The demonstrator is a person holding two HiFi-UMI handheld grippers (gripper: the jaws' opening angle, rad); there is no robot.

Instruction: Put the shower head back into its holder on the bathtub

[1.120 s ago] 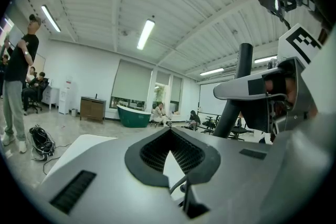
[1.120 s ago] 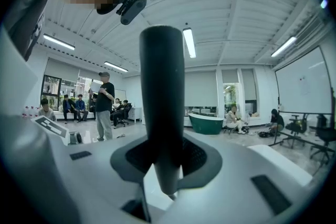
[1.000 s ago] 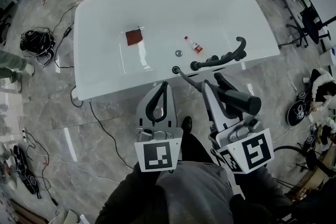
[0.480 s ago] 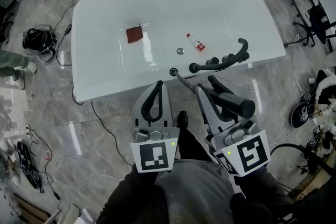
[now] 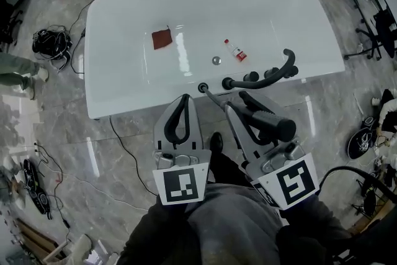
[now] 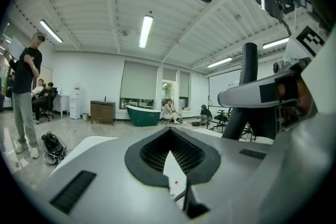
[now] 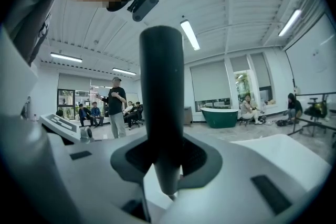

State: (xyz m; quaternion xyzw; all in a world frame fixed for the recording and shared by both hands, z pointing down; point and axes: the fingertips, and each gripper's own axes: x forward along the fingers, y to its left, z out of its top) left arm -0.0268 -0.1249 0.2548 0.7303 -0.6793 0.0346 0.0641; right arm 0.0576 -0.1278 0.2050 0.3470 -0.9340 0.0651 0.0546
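Seen from the head view, we hold both grippers just in front of the white bathtub (image 5: 124, 99), which stands on a marble floor (image 5: 56, 133). The right gripper (image 5: 239, 101) has its fingers clenched on the black shower head (image 5: 268, 123), which lies tilted across them, outside the tub and near its front rim. A hose (image 5: 214, 98) runs from the shower head to the holder (image 5: 203, 87) on that rim. The left gripper (image 5: 183, 98) has its fingers closed tip to tip, and in the left gripper view we see nothing between them. On the rim to the right of the holder sits a curved black faucet (image 5: 273, 76). Inside the tub lie a red cloth (image 5: 162, 38), a small bottle (image 5: 235, 51) and the drain (image 5: 216, 61).
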